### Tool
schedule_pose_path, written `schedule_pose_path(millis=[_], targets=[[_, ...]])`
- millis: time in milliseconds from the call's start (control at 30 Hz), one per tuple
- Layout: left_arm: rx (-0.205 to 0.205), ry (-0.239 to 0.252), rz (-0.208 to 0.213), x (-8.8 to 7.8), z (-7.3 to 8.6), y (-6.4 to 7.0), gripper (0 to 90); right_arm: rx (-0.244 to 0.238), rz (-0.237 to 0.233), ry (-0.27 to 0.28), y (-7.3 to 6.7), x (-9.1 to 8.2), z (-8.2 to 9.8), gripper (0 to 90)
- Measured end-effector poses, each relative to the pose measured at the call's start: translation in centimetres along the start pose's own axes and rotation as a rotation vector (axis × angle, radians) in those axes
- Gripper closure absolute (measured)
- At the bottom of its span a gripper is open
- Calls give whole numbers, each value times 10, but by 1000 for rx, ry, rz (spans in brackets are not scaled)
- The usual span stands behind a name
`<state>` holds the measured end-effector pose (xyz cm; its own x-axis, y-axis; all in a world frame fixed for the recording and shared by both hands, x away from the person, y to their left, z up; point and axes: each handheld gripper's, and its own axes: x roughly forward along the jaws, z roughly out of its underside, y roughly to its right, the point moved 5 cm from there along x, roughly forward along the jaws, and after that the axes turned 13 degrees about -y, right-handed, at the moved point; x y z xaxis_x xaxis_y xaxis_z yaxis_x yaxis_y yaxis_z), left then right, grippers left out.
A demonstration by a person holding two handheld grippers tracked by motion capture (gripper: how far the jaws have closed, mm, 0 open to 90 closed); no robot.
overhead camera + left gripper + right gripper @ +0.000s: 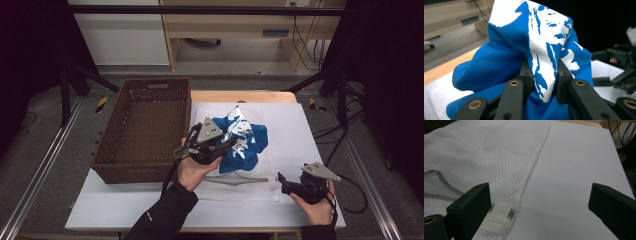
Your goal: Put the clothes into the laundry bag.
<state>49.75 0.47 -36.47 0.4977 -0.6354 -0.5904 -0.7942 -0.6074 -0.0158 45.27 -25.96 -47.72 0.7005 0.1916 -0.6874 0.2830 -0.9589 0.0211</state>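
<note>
A blue & white garment (pixel 241 141) is being pinched by the left gripper (pixel 231 143), jaws clamped on a fold of the cloth, w/ the bundle being held over the white mesh bag (pixel 240 182) near the tabletop (pixel 300 130) centre, just right of the brown wicker basket (pixel 142 127). The right gripper (pixel 281 182) is being held w/ jaws spread wide & nothing between them, low at the near right corner of the mesh bag, whose zip edge is seen beside one jaw in the right gripper view.
</note>
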Motion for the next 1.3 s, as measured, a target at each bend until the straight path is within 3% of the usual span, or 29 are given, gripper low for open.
schedule_pose_path(millis=[333, 533, 667, 767, 867, 967, 1100, 1167, 1300], targets=[[-51, -95, 24, 40, 30, -1, 727, -9, -6, -10, -2, 2, 1, 48], [-79, -129, 25, 58, 44, -1, 708, -14, -3, -11, -1, 3, 1, 48], [-113, -180, 40, 76, 59, -2, 688, -13, -8, -16, -3, 4, 2, 49], [-118, -210, 32, 83, 65, -4, 644, -16, -11, -17, -4, 5, 2, 50], [-128, -251, 31, 90, 72, -6, 527, -20, -14, -21, -6, 7, 2, 50], [-135, -264, 42, 90, 74, -6, 420, -27, -12, -23, -7, 8, 2, 50], [-132, -244, 65, 73, 69, -7, 311, -33, -19, -25, -10, 9, 0, 50], [-112, -234, 45, 64, 66, -7, 251, -37, -17, -19, -10, 8, -1, 51], [-60, -190, -41, 41, 62, -4, 199, -42, -24, -8, -15, 5, -6, 50]])
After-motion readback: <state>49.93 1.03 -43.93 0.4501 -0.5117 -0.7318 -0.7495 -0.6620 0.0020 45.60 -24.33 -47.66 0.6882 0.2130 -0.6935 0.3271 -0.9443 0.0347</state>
